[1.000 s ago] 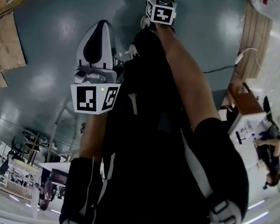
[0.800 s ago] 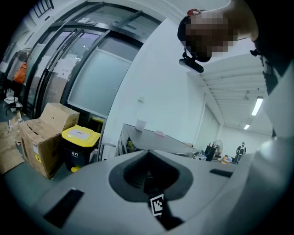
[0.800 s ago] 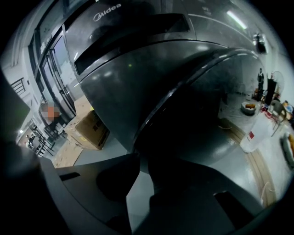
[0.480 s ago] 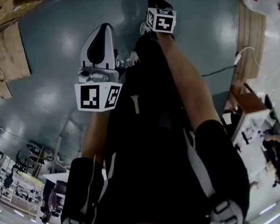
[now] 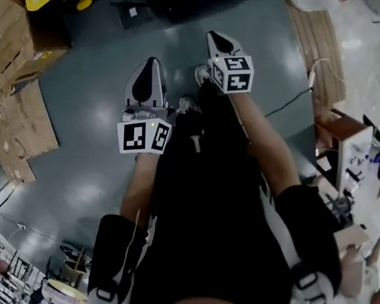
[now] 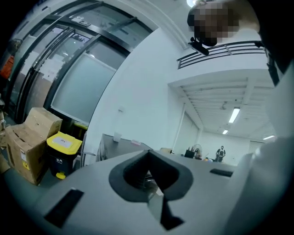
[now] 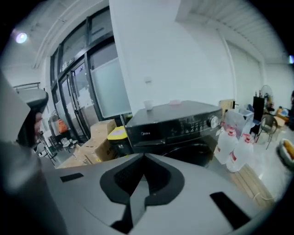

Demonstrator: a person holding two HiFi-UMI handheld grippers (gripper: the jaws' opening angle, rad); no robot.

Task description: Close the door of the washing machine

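The black front-loading washing machine (image 7: 179, 126) stands on the grey floor (image 5: 92, 130) ahead of me, beside a yellow-lidded bin (image 7: 117, 134). My right claw (image 7: 140, 183) has just been closing and is clenched on nothing. My left claw (image 6: 149, 176) is clenched too, also empty.

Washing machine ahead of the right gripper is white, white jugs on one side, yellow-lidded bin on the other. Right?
No: the washing machine is black, not white, as the right gripper view shows. The white jugs do stand on one side and the yellow-lidded bin on the other.
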